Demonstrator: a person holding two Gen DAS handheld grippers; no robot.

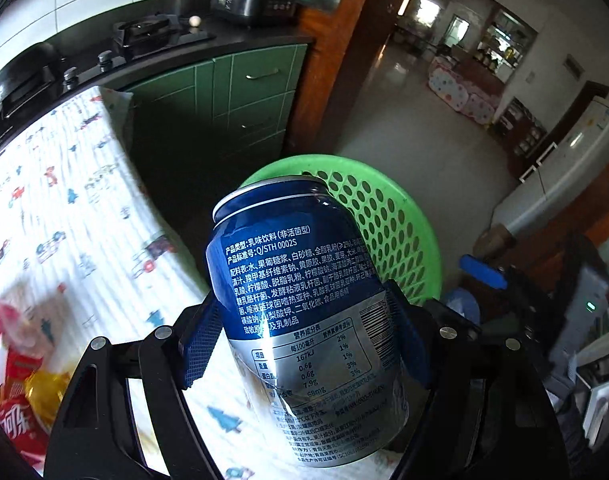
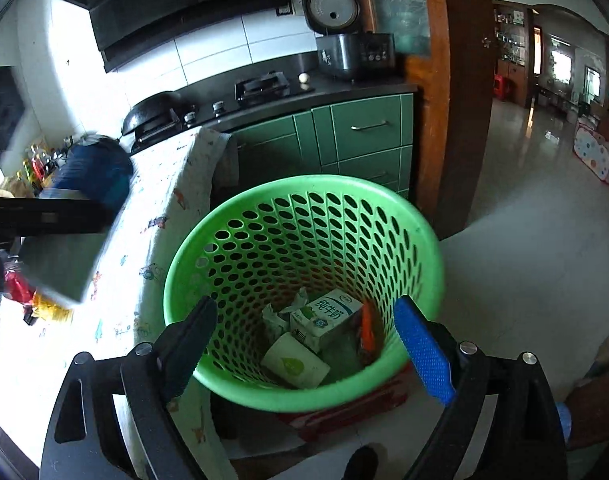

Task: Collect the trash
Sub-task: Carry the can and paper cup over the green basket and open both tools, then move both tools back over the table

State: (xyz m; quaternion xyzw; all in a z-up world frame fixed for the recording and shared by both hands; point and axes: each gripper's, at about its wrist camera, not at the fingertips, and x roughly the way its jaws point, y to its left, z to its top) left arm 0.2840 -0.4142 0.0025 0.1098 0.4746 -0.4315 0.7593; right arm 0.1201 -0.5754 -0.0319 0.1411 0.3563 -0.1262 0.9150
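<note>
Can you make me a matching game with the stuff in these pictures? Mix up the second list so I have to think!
Things:
1. blue drink can
2. milk carton
3. green basket
4. rice cooker

Where:
A. on the dark kitchen counter
B. lying inside the basket
C. squeezed in the left gripper
D. beside the table, under the open right gripper

Pairs: 1-C, 2-B, 3-D, 4-A

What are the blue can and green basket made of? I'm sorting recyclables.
Blue can: apparently thin metal, likely aluminium, with a glossy printed finish, mirror glare and dents. Green basket: moulded plastic by its look, smooth and slightly shiny, its wall pierced by regular oval holes.
</note>
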